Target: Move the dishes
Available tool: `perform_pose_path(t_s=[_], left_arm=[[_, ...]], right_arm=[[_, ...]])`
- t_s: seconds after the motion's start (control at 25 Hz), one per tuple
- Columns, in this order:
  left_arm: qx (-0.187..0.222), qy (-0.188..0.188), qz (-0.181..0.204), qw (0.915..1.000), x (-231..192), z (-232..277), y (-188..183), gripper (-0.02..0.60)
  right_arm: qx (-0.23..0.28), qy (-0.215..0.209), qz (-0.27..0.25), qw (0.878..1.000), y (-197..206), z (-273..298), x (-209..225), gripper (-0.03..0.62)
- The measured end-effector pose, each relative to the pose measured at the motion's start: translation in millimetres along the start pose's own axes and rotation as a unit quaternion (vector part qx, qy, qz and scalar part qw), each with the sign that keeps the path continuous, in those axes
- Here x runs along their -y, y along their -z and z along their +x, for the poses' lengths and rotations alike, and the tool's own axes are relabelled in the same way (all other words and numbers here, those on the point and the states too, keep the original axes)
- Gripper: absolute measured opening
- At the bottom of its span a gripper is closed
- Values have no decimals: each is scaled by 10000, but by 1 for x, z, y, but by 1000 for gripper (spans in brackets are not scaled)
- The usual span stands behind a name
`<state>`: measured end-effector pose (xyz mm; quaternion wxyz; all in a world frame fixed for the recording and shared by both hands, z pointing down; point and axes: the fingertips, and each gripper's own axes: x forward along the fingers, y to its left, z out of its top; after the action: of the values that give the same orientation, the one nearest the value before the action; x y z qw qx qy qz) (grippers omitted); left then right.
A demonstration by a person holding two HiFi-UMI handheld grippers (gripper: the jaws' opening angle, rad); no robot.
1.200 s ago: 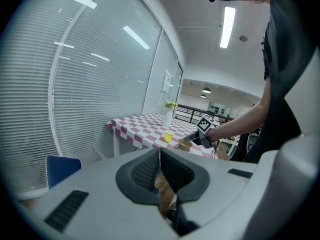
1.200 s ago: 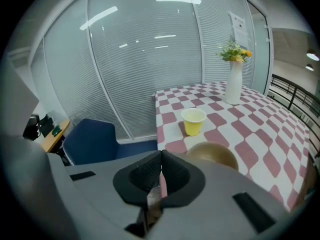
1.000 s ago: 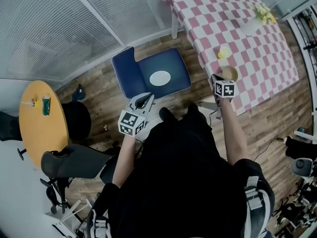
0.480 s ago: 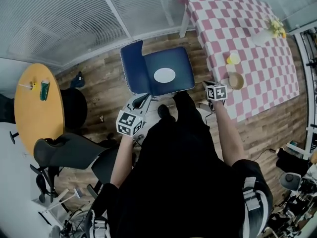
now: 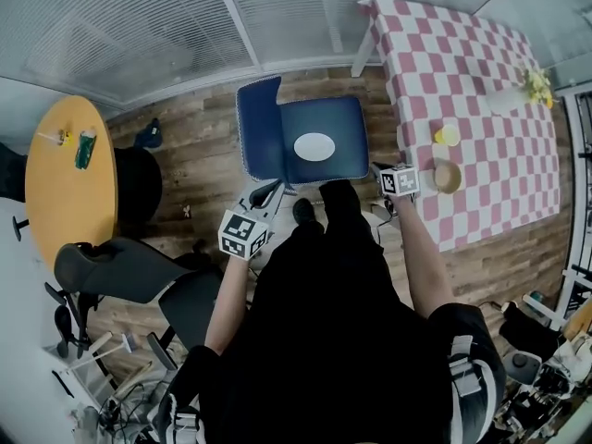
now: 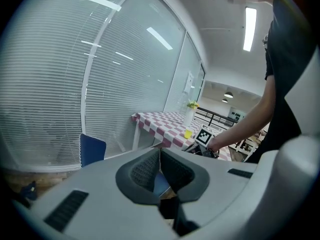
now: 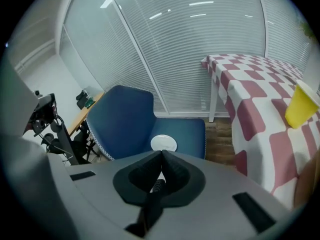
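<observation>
Plate (image 5: 314, 146) on blue chair (image 5: 345, 121); cup (image 5: 447, 135), bowl (image 5: 447, 176) on checked table (image 5: 444, 63).

Head view looks steeply down; both gripper views look low across; all share blue chair (image 5: 347, 128), checkered table (image 5: 444, 54)

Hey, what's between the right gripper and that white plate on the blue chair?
Nothing but bare blue seat: in the right gripper view the shut right gripper points at the white plate, with only the chair cushion between.
</observation>
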<state>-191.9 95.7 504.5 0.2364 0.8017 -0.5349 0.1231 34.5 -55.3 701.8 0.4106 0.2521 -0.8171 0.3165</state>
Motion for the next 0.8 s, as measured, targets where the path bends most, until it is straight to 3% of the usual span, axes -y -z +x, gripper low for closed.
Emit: perform_pose_path(t_s=[0.44, 0.8], left_arm=[[-342, 175, -44, 9993, -12, 59, -10, 26], [-502, 179, -152, 9985, -42, 116, -4, 26]], right_arm=[[-372, -312, 289, 9984, -2, 53, 19, 17], [-807, -499, 423, 9946, 10, 131, 43, 17]])
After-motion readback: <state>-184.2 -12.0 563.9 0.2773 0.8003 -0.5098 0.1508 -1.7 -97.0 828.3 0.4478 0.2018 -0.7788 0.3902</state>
